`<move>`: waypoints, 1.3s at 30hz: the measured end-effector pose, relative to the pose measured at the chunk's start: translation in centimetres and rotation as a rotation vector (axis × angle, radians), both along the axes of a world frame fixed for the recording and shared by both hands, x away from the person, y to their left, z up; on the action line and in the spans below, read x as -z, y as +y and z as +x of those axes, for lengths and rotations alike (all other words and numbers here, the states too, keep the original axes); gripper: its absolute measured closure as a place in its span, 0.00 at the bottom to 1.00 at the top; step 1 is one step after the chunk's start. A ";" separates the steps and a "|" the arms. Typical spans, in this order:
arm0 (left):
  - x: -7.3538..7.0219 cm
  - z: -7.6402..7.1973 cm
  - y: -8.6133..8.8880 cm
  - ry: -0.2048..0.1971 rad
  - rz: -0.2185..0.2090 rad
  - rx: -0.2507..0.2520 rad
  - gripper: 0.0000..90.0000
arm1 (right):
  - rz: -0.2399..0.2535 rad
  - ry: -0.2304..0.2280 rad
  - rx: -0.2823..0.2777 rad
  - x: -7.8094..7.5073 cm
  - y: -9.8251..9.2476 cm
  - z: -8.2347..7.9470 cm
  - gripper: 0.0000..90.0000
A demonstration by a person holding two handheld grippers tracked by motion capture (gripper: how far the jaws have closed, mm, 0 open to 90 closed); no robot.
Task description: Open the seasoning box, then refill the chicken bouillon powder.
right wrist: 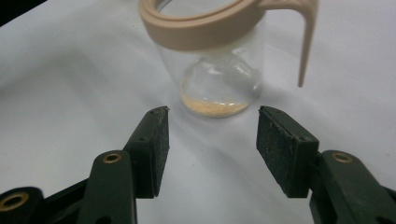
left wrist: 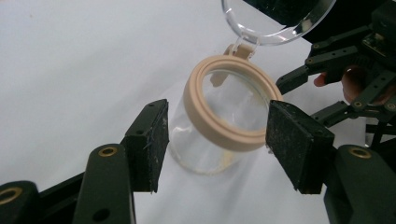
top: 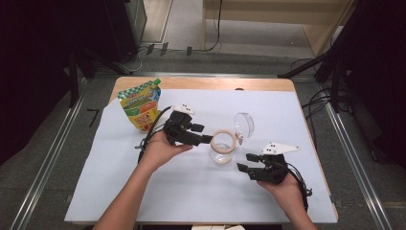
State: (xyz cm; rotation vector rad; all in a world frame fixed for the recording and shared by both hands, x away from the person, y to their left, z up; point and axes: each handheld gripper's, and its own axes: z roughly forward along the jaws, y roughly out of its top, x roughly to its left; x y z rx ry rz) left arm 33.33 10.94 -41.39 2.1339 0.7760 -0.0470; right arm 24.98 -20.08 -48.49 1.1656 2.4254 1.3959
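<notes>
- While the small clear glass jar with a tan ring round its mouth (top: pixel 223 147) stands upright on the white sheet over the wooden worktop (top: pixel 201 84), both grippers sit close to it.
- The jar's round clear lid (top: pixel 244 123) is flipped open and stands up just behind the jar, joined to the tan ring by a little hinge.
- A thin layer of yellow crumbs (right wrist: pixel 212 106) lies at the bottom of the jar.
- The left gripper (top: pixel 203 139) is just left of the jar. Its jaws are spread, one on each side of the jar's tan ring. In the left gripper view a small gap shows by the left pad (left wrist: pixel 152 144), and I cannot tell if the right pad touches the jar.
- The right gripper (top: pixel 245 162) is near the jar, to its right and closer to the person. Its jaws are spread with nothing between them.
- A bright yellow and green snack pouch (top: pixel 140 104) stands well to the left of the jar, farther from the person.
</notes>
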 end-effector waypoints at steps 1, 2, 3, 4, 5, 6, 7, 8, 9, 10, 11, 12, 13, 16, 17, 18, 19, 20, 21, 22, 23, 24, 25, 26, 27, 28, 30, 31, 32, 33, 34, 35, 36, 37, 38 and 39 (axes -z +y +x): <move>0.0 0.1 0.3 0.010 -0.001 0.002 0.46 | -0.005 -0.009 -0.013 0.0 0.2 -0.1 0.51; 0.1 0.1 0.6 0.021 -0.002 0.005 0.46 | -0.009 -0.009 -0.017 0.0 0.4 -0.2 0.51; 0.1 0.1 0.9 0.027 0.000 0.005 0.49 | -0.012 -0.011 -0.026 0.0 0.6 -0.2 0.51; 0.1 0.1 1.2 0.035 -0.006 0.004 0.51 | -0.012 -0.005 -0.029 0.0 0.8 -0.3 0.51; 0.1 0.1 1.5 0.035 -0.010 0.005 0.53 | -0.017 -0.002 -0.035 0.1 0.9 -0.3 0.51; 0.0 0.1 1.8 0.033 -0.015 -0.003 0.54 | -0.022 -0.006 -0.039 0.1 1.0 -0.3 0.51; 0.0 0.0 2.1 0.033 -0.013 -0.005 0.54 | -0.023 -0.004 -0.042 0.1 1.1 -0.3 0.51; 0.0 0.1 2.3 0.036 -0.013 -0.003 0.55 | -0.022 0.000 -0.045 0.2 1.3 -0.4 0.52; 0.1 0.0 2.5 0.035 -0.011 -0.008 0.56 | -0.022 0.002 -0.047 0.2 1.4 -0.4 0.52; 0.1 0.0 2.8 0.030 -0.002 -0.012 0.56 | -0.024 -0.002 -0.055 0.2 1.6 -0.4 0.52; 0.1 -0.1 3.1 0.013 0.009 -0.019 0.54 | -0.031 -0.004 -0.057 0.2 1.7 -0.5 0.52; 0.1 -0.1 3.3 0.005 0.017 -0.024 0.51 | -0.039 -0.003 -0.067 0.3 1.9 -0.5 0.52; 0.1 -0.2 3.6 -0.002 0.017 -0.024 0.51 | -0.042 -0.006 -0.071 0.3 2.0 -0.5 0.52; -0.1 -0.1 4.6 0.019 -0.009 -0.040 0.50 | -0.045 -0.002 -0.075 0.4 2.3 -0.5 0.52; -0.2 -0.1 4.9 0.024 -0.013 -0.045 0.49 | -0.048 -0.006 -0.081 0.5 2.3 -0.5 0.52; -0.2 -0.1 5.2 0.028 -0.016 -0.052 0.49 | -0.048 -0.005 -0.082 0.5 2.4 -0.5 0.52; -0.2 0.0 5.5 0.034 -0.023 -0.058 0.48 | -0.051 -0.004 -0.086 0.6 2.5 -0.5 0.52; -0.3 0.0 5.8 0.043 -0.031 -0.071 0.48 | -0.050 -0.001 -0.088 0.6 2.6 -0.5 0.52; -0.3 0.1 6.1 0.051 -0.040 -0.079 0.47 | -0.049 -0.002 -0.092 0.7 2.7 -0.5 0.52; -0.3 0.1 6.6 0.059 -0.050 -0.089 0.47 | -0.050 0.000 -0.095 0.7 2.8 -0.5 0.52; -0.3 0.1 6.8 0.057 -0.051 -0.092 0.48 | -0.047 -0.001 -0.102 0.7 2.9 -0.5 0.51; -0.3 0.1 7.1 0.054 -0.051 -0.100 0.48 | -0.046 -0.004 -0.104 0.7 3.0 -0.5 0.51; -0.4 0.1 7.3 0.054 -0.050 -0.107 0.48 | -0.045 -0.005 -0.111 0.7 3.1 -0.5 0.51; -0.5 0.1 7.6 0.050 -0.052 -0.112 0.48 | -0.045 -0.002 -0.113 0.7 3.2 -0.5 0.51; -0.5 0.1 7.9 0.046 -0.052 -0.119 0.48 | -0.048 -0.002 -0.116 0.7 3.3 -0.5 0.51; -0.6 0.0 8.2 0.044 -0.048 -0.128 0.48 | -0.050 -0.002 -0.117 0.8 3.4 -0.6 0.51; -0.8 0.0 8.8 0.037 -0.039 -0.143 0.48 | -0.051 -0.003 -0.125 0.8 3.5 -0.5 0.51; -0.8 -0.1 9.1 0.031 -0.032 -0.154 0.48 | -0.052 -0.005 -0.129 0.8 3.5 -0.5 0.51; -0.9 -0.1 9.4 0.031 -0.034 -0.160 0.47 | -0.053 -0.004 -0.130 0.8 3.6 -0.6 0.51; -0.9 -0.1 9.8 0.033 -0.039 -0.171 0.47 | -0.053 -0.007 -0.132 0.8 3.6 -0.6 0.51; -1.0 -0.2 10.3 0.032 -0.043 -0.180 0.47 | -0.053 -0.008 -0.135 0.8 3.7 -0.6 0.51; -1.0 -0.3 10.6 0.031 -0.042 -0.187 0.47 | -0.052 -0.009 -0.136 0.7 3.8 -0.5 0.51; -1.1 -0.3 11.0 0.030 -0.043 -0.196 0.47 | -0.051 -0.008 -0.137 0.7 3.8 -0.5 0.51; -1.1 -0.4 11.3 0.029 -0.045 -0.201 0.47 | -0.047 -0.011 -0.140 0.7 3.9 -0.4 0.51; -1.1 -0.5 11.7 0.027 -0.047 -0.213 0.47 | -0.047 -0.011 -0.144 0.7 3.9 -0.4 0.51; -1.2 -0.6 12.0 0.025 -0.043 -0.223 0.47 | -0.050 -0.010 -0.147 0.7 4.0 -0.4 0.51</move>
